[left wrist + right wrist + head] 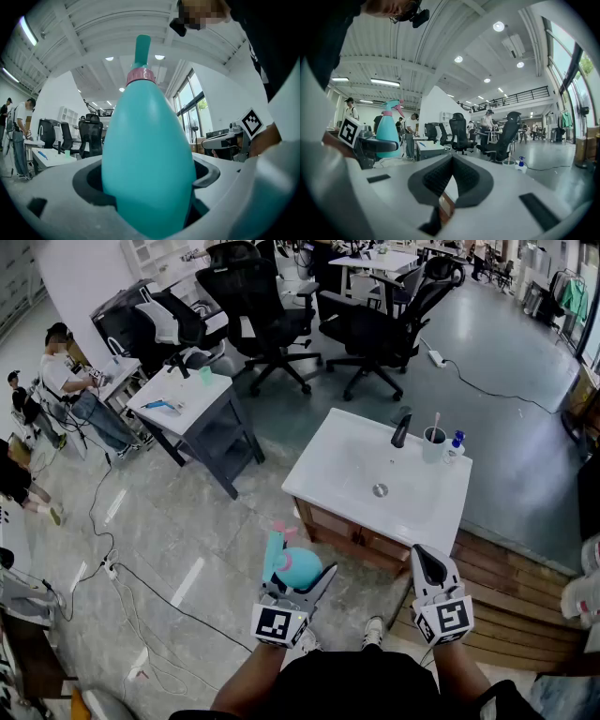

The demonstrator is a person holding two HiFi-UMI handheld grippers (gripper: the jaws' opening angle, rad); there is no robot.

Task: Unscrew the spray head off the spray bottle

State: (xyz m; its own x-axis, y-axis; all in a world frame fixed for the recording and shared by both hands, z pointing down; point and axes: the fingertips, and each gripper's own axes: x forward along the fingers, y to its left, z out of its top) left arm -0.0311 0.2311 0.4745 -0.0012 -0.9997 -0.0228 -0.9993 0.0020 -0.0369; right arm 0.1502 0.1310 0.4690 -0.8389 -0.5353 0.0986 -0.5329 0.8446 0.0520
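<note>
On my left, the left gripper (296, 583) is clamped on the teal spray bottle (302, 568). In the left gripper view its jaws press the belly of the spray bottle (147, 140) from both sides, low down, with no gap at either pad. I carry the bottle in the air, on nothing, just short of the near left corner of the white basin counter (323, 460) and clear of its edge.

The bottle's long axis stands upright, across the line of the jaws that hold it. The pink collar (140, 75) and the spray head (142, 47) are at the top, well above the grip. The head view shows the spray head (275, 542) at the far end of the bottle from the left jaws, leaning a little to the left.

Further right, the right gripper (429, 564) is beside the bottle but apart from it, off the counter's near edge. Its own view shows the right gripper (451, 161) with both pads pressed together and nothing between them. From there the bottle (388, 131) is off to the left, and the spray head (396, 106) sits higher than my fingertips, its nozzle turned toward me.

I judge that the right gripper is the free one and must do the turning. It would have to spread its jaws, travel left and rise to the collar, then close across the upright axis.
</note>
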